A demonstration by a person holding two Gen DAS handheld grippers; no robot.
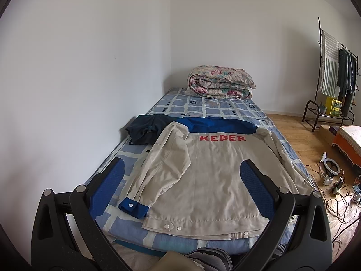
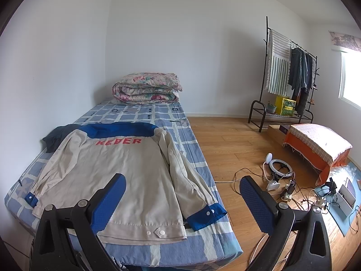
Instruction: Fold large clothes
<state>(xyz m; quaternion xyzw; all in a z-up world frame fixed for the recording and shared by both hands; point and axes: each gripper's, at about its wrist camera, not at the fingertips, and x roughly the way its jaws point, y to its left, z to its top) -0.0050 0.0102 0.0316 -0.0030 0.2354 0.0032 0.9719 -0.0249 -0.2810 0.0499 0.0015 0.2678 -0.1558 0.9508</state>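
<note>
While the jacket [image 1: 209,180] lay back-up on the bed [image 1: 216,109], both tongs hung above the near end of it with nothing between their blue pads. The left tongs [image 1: 182,187] stood wide open, one pad over the bare sheet beside the left sleeve [image 1: 167,169], the other over the jacket's lower right part. The right tongs [image 2: 182,203] were equally spread, the left pad over the jacket's hem, the right pad out past the bed's edge above the floor [image 2: 227,144].

The jacket was beige with a blue yoke and blue cuffs, red letters reading KEBER across the upper back, its collar toward the far end and its hem toward the cameras. The left sleeve was folded in over the body, its cuff [image 1: 133,207] lying near the hem. A dark garment [image 1: 146,128] lay bunched just beyond the left shoulder, touching the jacket. A folded quilt [image 1: 222,82] sat at the far end of the bed.

Only the right view showed the right sleeve [image 2: 187,176] in full, lying straight along the bed's edge with its blue cuff [image 2: 206,215] near the hem; in the left view that cuff was hidden behind a pad. The right view alone took in a window [image 2: 352,79] and a draped orange stool [image 2: 315,149]. Both views showed the rack [image 2: 286,74] with hung clothes and the ring light [image 2: 282,166] amid cables on the floor. The left view alone showed the wall side of the bed.
</note>
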